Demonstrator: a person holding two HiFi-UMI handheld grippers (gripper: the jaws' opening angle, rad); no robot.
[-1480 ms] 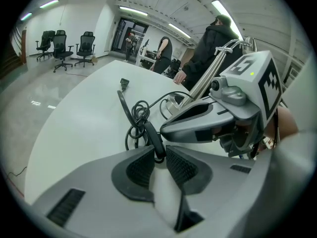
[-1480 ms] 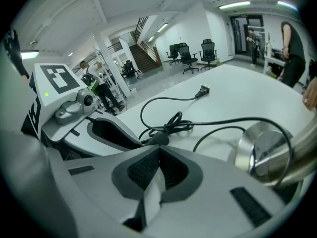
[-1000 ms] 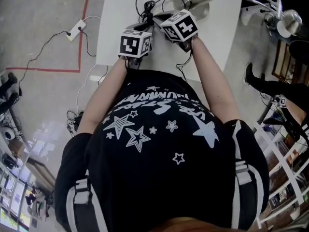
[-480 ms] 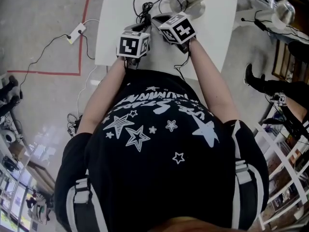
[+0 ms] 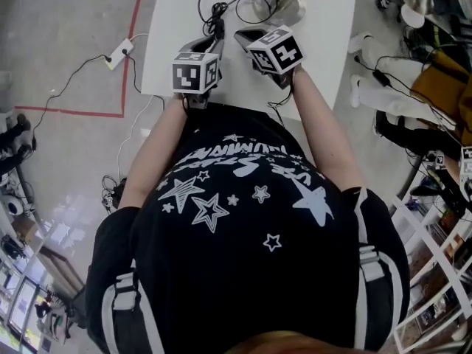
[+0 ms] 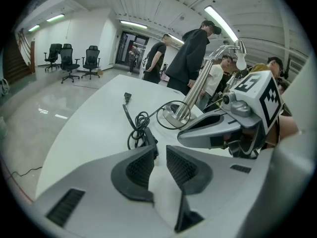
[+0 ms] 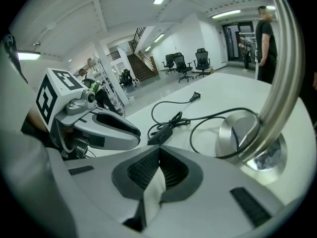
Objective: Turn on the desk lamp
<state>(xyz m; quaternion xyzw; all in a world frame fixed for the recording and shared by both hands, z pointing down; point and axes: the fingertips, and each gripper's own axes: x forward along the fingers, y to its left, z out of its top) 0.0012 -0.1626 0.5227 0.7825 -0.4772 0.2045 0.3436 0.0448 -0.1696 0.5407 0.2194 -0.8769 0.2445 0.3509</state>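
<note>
Resting on white table (image 5: 317, 57): lamp base (image 5: 276, 2), cord (image 7: 171, 120) | glossy floor (image 5: 66, 43), chairs (image 6: 67, 58)

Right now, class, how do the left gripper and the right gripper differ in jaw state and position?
The left gripper has its jaws slightly apart; the right gripper has them closed together. The right gripper sits nearer the lamp base; the left gripper faces the coiled cord. Both hold nothing, above the white table.
</note>
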